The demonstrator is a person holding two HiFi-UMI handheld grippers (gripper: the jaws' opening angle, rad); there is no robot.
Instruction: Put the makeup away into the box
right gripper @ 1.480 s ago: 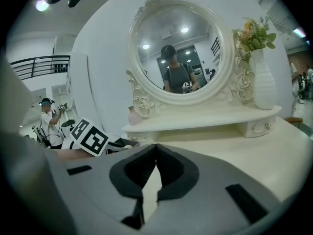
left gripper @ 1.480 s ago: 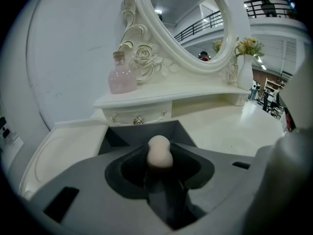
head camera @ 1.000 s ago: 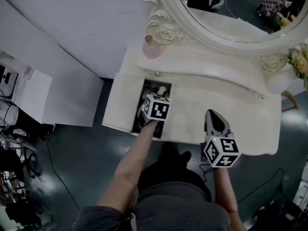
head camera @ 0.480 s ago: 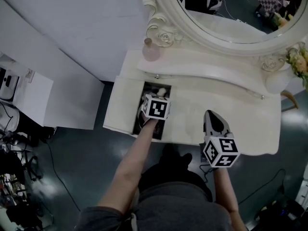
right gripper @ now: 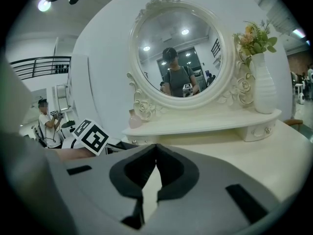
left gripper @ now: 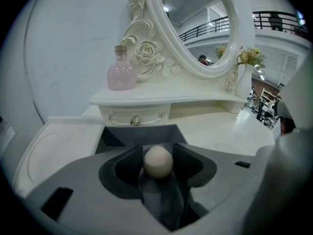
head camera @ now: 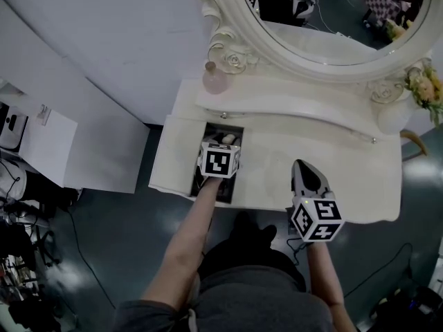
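- Head view: the left tongs (head camera: 221, 147) reach down into the open box (head camera: 211, 130) sunk in the left part of the white counter (head camera: 332, 164). A beige makeup piece (head camera: 227, 139) shows just past their tips, inside the box. The right tongs (head camera: 304, 166) hover over the counter's front edge, well apart from the box.
- Left gripper view: the makeup piece (left gripper: 158, 161) stands between the jaws of the left tongs (left gripper: 157, 151), its rounded end up. Its lower part is dim, so its long axis cannot be told. The jaws have just been opening and stand apart, with the pads (left gripper: 128, 166) not pressing.
- Right gripper view: the right tongs (right gripper: 156, 148) are closed tip to tip, with nothing between them.
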